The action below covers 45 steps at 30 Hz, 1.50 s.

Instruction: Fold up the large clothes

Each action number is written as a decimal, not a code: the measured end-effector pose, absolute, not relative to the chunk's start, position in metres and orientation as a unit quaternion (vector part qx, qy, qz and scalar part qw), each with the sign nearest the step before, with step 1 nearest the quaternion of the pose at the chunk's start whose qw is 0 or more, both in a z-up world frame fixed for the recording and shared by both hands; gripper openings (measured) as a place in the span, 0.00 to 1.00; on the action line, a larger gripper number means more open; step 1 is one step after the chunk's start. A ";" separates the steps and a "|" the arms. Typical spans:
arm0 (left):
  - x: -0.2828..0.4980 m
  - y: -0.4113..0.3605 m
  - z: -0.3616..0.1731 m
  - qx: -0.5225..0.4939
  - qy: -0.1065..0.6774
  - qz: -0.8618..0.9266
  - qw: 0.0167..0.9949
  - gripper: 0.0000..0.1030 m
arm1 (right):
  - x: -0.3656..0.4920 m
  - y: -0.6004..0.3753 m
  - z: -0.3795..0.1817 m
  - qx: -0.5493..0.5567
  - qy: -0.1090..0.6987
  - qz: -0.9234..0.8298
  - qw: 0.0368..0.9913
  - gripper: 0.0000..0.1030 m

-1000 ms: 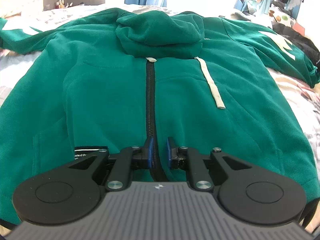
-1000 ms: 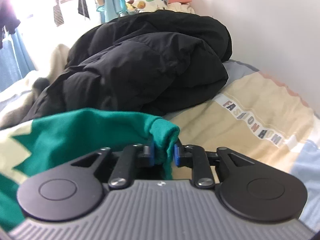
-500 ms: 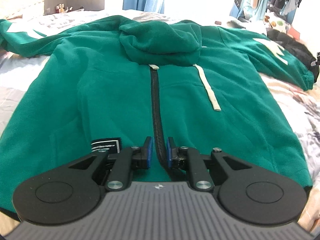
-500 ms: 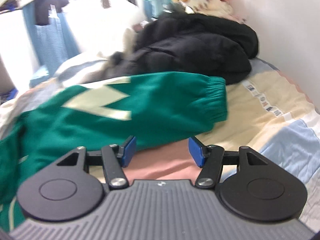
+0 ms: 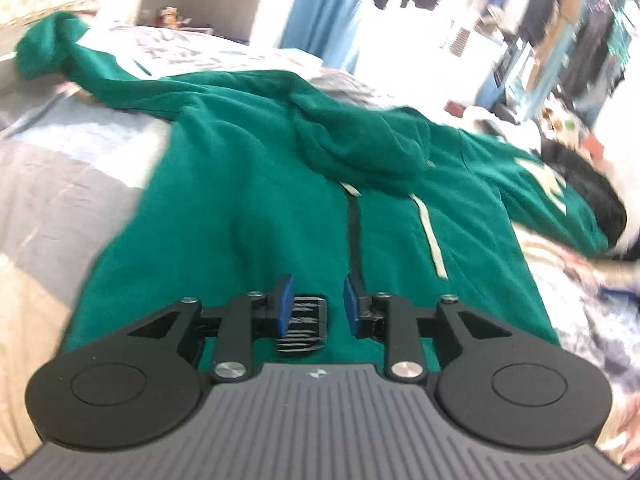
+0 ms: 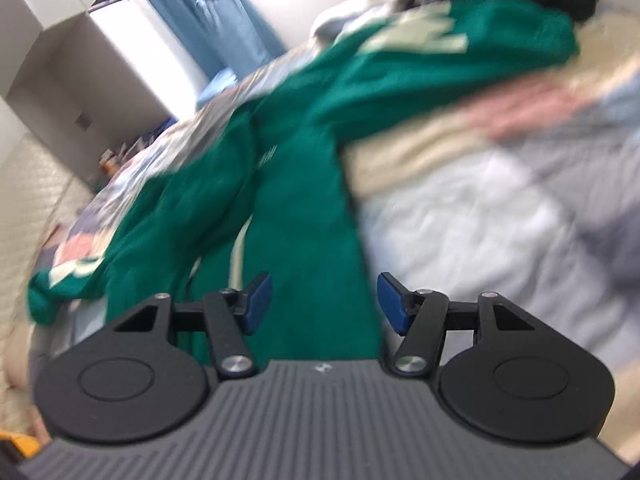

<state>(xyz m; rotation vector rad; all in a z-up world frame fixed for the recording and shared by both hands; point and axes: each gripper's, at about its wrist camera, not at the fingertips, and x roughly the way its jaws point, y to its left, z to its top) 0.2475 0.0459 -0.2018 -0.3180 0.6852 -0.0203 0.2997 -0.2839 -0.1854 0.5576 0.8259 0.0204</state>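
A green zip hoodie [image 5: 248,208] lies front up and spread out on the bed, hood folded onto its chest, both sleeves stretched out sideways. My left gripper [image 5: 316,312] is open and empty just above the hem, over a black label [image 5: 302,326] beside the zipper [image 5: 354,240]. My right gripper [image 6: 320,304] is open and empty, hovering over the hoodie's right side edge [image 6: 312,240]; the right sleeve [image 6: 440,60] with its cream pattern lies beyond.
A patchwork quilt [image 6: 500,208] covers the bed. A black padded jacket [image 5: 580,184] lies past the right sleeve. Hanging clothes [image 5: 580,20], blue curtains [image 5: 320,8] and a bright window stand behind the bed. Both views are motion-blurred.
My left gripper let go of the hem at the zipper, opened and shifted left. My right gripper released the sleeve cuff, opened and swung back over the hoodie's right side.
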 end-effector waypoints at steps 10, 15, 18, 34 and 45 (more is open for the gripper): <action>0.226 0.141 -0.208 -0.239 0.372 0.112 0.890 0.62 | 0.258 -0.258 -0.244 0.293 0.472 -0.007 0.832 0.59; 0.230 0.153 -0.221 -0.255 0.398 0.152 0.868 0.68 | 0.252 -0.264 -0.250 0.314 0.467 -0.015 0.827 0.59; 0.232 0.152 -0.225 -0.253 0.406 0.166 0.863 0.69 | 0.248 -0.266 -0.248 0.320 0.459 -0.013 0.829 0.59; 0.250 0.140 -0.239 -0.223 0.433 0.188 0.853 0.78 | 0.250 -0.277 -0.274 0.378 0.474 -0.006 0.795 0.85; 0.260 0.138 -0.253 -0.232 0.438 0.175 0.851 0.72 | 0.254 -0.241 -0.286 0.338 0.503 0.059 0.794 0.35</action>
